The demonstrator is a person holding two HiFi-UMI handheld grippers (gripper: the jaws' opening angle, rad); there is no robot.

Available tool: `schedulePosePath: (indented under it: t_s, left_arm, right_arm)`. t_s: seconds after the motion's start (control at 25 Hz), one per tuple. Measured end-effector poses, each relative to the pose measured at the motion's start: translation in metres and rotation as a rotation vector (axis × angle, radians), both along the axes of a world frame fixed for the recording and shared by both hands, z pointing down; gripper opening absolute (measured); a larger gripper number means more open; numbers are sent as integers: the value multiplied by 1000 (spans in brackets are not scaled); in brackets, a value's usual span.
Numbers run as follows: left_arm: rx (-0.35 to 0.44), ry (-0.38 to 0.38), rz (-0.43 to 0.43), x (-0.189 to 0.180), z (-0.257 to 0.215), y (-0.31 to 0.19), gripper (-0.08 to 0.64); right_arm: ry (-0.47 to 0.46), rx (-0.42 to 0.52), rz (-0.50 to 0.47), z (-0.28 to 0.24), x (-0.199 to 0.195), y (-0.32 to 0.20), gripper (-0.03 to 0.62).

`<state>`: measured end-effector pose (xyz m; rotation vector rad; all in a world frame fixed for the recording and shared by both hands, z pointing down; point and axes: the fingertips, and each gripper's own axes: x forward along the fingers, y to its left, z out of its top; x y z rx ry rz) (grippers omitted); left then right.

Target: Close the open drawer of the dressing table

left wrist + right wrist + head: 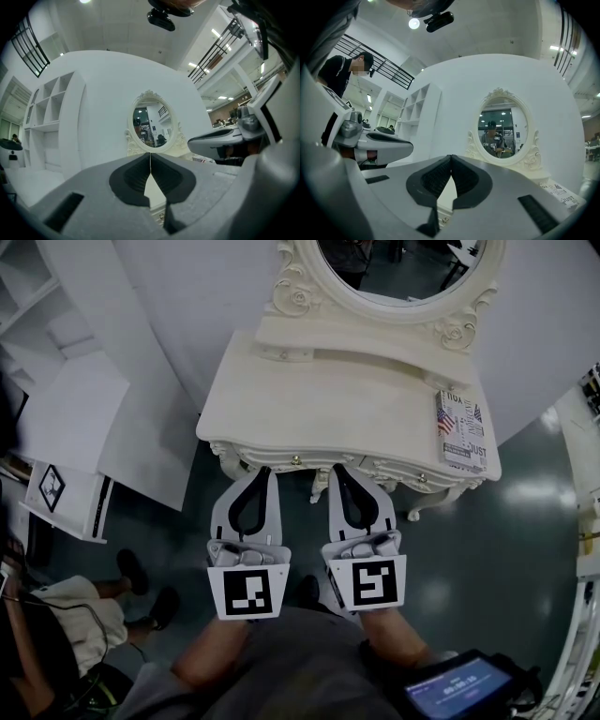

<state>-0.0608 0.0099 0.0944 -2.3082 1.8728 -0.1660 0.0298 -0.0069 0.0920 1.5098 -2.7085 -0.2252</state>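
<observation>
Person is holding both tools out side by side, low, at the table's front edge. Left gripper [265,472] and right gripper [335,469] are each pinching their jaws fully together with nothing between them, probably so the tips are working as blunt pushers. Drawer front [296,461] is sitting just under the top of the dressing table [328,399], between the two tips, looking flush or nearly so; push seems about done, exact gap unclear. Further back, printed booklet [461,430] is lying at the top's right end, and oval mirror [403,268] is standing behind.
</observation>
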Motion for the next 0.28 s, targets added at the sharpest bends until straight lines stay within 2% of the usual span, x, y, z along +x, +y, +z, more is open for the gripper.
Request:
schedulePosePath:
  t_s: [0.28]
  left_arm:
    - [5, 10, 1, 4, 1, -2, 17]
  right_arm:
    - [-1, 2, 1, 2, 3, -3, 14]
